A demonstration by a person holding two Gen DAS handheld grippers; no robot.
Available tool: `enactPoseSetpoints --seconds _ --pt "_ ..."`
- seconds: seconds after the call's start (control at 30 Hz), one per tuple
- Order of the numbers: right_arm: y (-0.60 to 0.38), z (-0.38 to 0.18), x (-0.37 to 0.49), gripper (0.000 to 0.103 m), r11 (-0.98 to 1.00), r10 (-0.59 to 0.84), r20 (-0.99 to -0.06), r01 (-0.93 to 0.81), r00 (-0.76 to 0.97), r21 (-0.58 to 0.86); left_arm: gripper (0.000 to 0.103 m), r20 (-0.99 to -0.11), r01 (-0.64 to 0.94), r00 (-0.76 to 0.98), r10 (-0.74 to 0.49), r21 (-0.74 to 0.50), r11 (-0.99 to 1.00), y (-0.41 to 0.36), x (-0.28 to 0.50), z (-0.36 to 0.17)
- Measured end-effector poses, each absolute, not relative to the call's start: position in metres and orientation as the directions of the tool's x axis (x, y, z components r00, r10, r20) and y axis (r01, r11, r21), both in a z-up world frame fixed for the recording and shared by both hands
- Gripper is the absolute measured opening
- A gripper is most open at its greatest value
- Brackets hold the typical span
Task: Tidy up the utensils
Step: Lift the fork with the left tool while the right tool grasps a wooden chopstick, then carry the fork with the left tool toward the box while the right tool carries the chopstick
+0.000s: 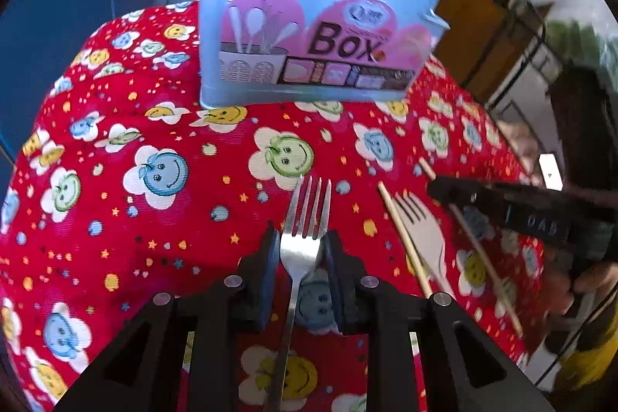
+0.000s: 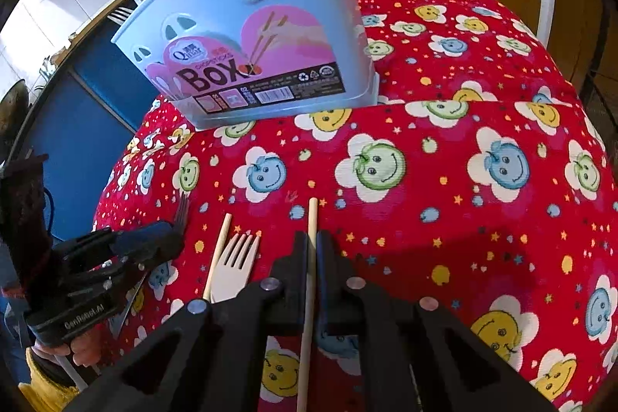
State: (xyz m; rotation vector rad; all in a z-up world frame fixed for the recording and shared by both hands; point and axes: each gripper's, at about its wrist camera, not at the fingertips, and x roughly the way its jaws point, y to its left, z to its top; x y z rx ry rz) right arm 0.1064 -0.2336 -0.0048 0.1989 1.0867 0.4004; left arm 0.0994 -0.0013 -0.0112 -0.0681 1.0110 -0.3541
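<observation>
One metal fork (image 1: 305, 219), tines boxward.

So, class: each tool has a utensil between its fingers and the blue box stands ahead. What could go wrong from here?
1. The left tool has a visible gap on each side of the metal fork, so the fork may not lift with it.
2. The right tool pinches one chopstick thinly; it might swivel.
3. The blue box already holds utensils, so new ones could snag.
</observation>
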Motion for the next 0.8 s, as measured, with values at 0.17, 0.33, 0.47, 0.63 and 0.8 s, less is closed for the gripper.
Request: enactPoseSetpoints --seconds 0.17,0.33,0.47,0.63,0.8 --pt "-0.241 -0.004 0.098 0.008 0.906 0.421 -0.823 -0.212 0.381 0.365 0.024 -0.845 0.267 0.450 -0.290 -0.183 0.946 0.001 0.082 -0.008" --pt "-0.235 0.001 0.085 0.019 0.913 0.394 -0.849 -0.252 0.351 0.319 0.024 -0.861 0.316 0.444 -0.249 -0.110 0.942 -0.008 0.072 -0.008" --pt "-0.225 0.004 0.078 0.021 0.924 0.344 -0.875 -0.287 0.339 0.252 0.022 -0.873 0.345 0.431 -0.230 -0.076 0.936 -0.015 0.074 -0.008" --pt "-0.210 0.006 0.081 0.017 0.931 0.264 -0.903 -0.334 0.339 0.147 0.005 -0.878 0.377 0.416 -0.236 -0.070 0.924 -0.020 0.080 -0.006" --pt "-0.214 0.007 0.086 0.006 0.934 0.275 -0.902 -0.314 0.334 0.168 0.003 -0.857 0.345 0.424 -0.294 -0.148 0.927 -0.007 0.085 -0.005"
